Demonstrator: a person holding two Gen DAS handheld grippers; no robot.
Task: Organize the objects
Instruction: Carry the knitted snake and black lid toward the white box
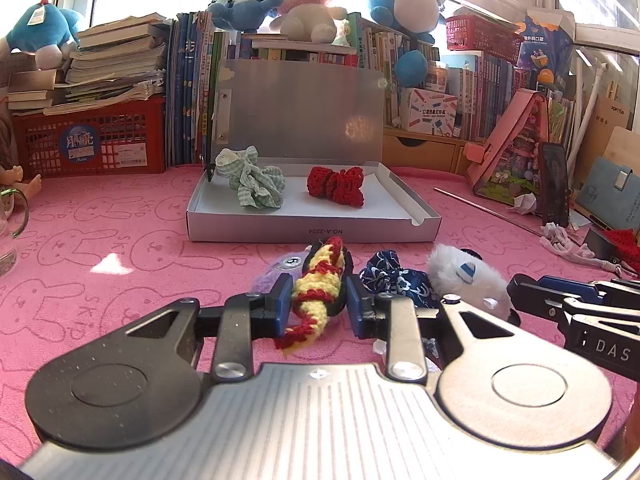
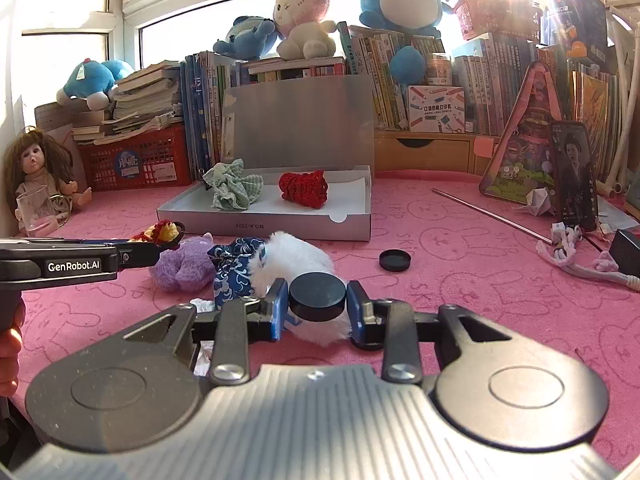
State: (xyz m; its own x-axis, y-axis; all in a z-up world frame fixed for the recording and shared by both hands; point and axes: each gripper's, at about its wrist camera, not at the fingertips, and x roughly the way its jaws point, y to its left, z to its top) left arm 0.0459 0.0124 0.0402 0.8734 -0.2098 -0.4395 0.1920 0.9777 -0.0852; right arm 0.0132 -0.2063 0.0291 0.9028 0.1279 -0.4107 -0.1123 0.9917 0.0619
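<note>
1. Left gripper (image 1: 318, 300) clamped on yellow-and-red crocheted scrunchie (image 1: 320, 276), lifted clear of pink bunny-print cloth (image 1: 120, 280)
2. Right gripper (image 2: 318, 304) clamped on round black plastic lid (image 2: 317, 295), above fluffy white hair tie (image 2: 296, 258)
3. Open white cardboard box (image 1: 312, 232) behind, holding green gingham scrunchie (image 1: 252, 180) left, red crocheted bow (image 1: 336, 186) right, apart
4. Second black lid (image 2: 395, 259) flat on cloth
</note>
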